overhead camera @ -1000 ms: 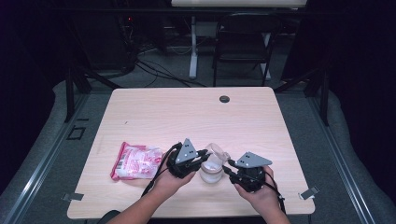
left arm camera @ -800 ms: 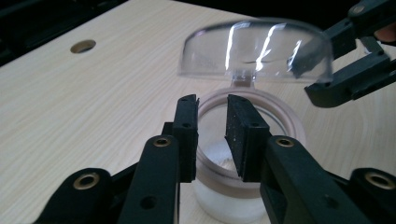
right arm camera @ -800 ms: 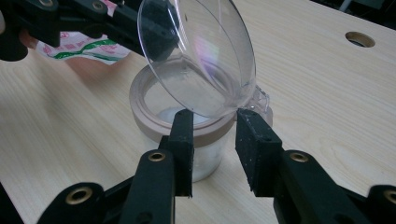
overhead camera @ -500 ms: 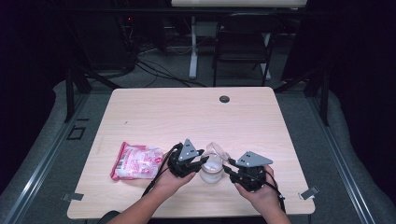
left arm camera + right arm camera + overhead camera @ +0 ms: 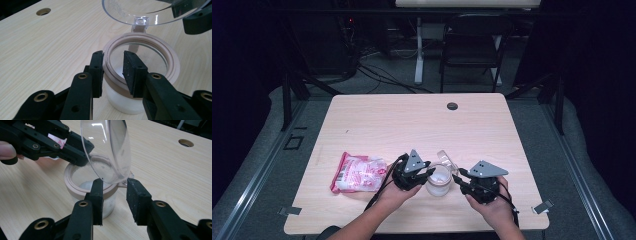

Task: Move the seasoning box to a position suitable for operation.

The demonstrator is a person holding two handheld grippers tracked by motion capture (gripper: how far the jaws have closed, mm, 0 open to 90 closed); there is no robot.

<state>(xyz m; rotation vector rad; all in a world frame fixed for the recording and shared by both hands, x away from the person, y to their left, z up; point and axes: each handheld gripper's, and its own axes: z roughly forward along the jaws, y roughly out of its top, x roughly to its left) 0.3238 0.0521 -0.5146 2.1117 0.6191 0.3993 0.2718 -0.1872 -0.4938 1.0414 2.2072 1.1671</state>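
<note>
High view shows the small, light, stiff jar (image 5: 438, 182) near the counter's (image 5: 412, 120) front edge, left hand-held gripper (image 5: 113, 66) straddling its tan rim loosely, right hand-held gripper (image 5: 115, 192) open at its slippery, brittle-looking clear lid (image 5: 107, 150).

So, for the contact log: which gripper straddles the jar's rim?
The left gripper, jaws just closing slightly: one jaw inside the jar, one outside. The right gripper flanks the open lid's hinge.
</note>
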